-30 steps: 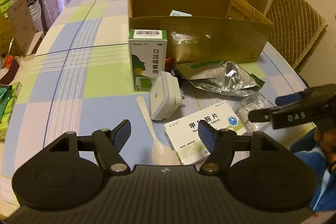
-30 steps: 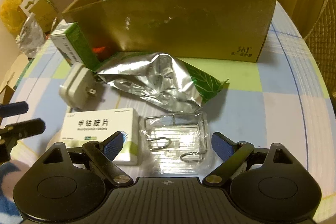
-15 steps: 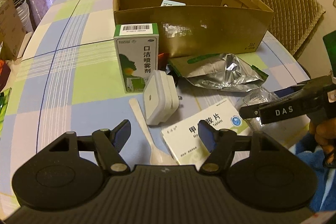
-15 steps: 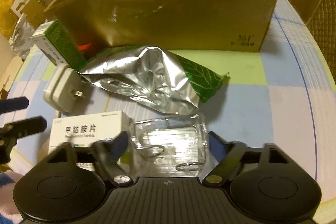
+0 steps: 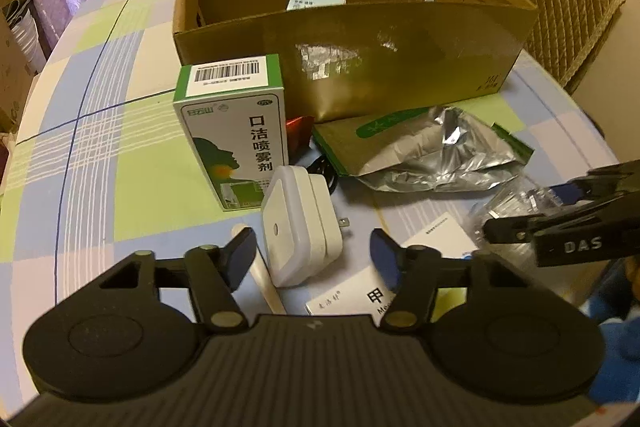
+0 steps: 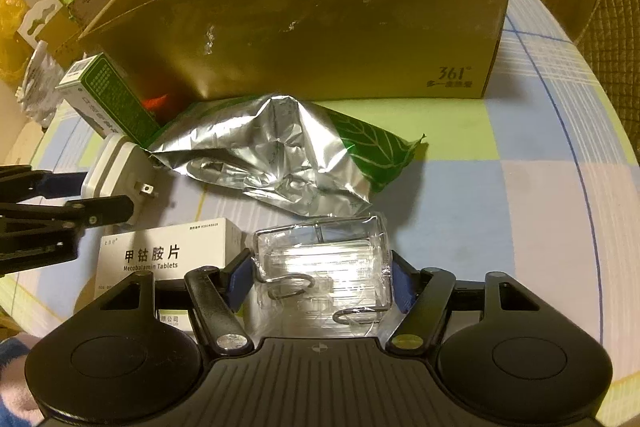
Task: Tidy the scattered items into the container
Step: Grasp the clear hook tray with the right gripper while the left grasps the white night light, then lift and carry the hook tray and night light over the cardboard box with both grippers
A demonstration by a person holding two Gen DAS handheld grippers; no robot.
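A white plug adapter (image 5: pixel 300 231) lies on the checked tablecloth between the fingers of my left gripper (image 5: pixel 312 259). Its jaws are closing and the pads stand a little clear of the adapter's sides. My right gripper (image 6: pixel 320 277) is closing on a clear packet of wire hooks (image 6: pixel 320 259), with both pads against the packet's sides. The open cardboard box (image 5: pixel 360 67) stands behind, with a small carton (image 5: pixel 316 1) inside. In front of it are an upright green-and-white spray box (image 5: pixel 236 147), a crumpled foil bag (image 6: pixel 280 155), a white tablet box (image 6: pixel 160 255) and a white spoon (image 5: pixel 264 279).
A small red item (image 5: pixel 298 127) sits between the spray box and the cardboard box. A padded chair (image 5: pixel 560 7) stands beyond the table's right edge. In the right wrist view my left gripper (image 6: pixel 100 195) reaches in from the left, beside the tablet box.
My left gripper has moved forward over the spoon to the adapter and its jaws have narrowed. The right jaws have narrowed onto the clear packet.
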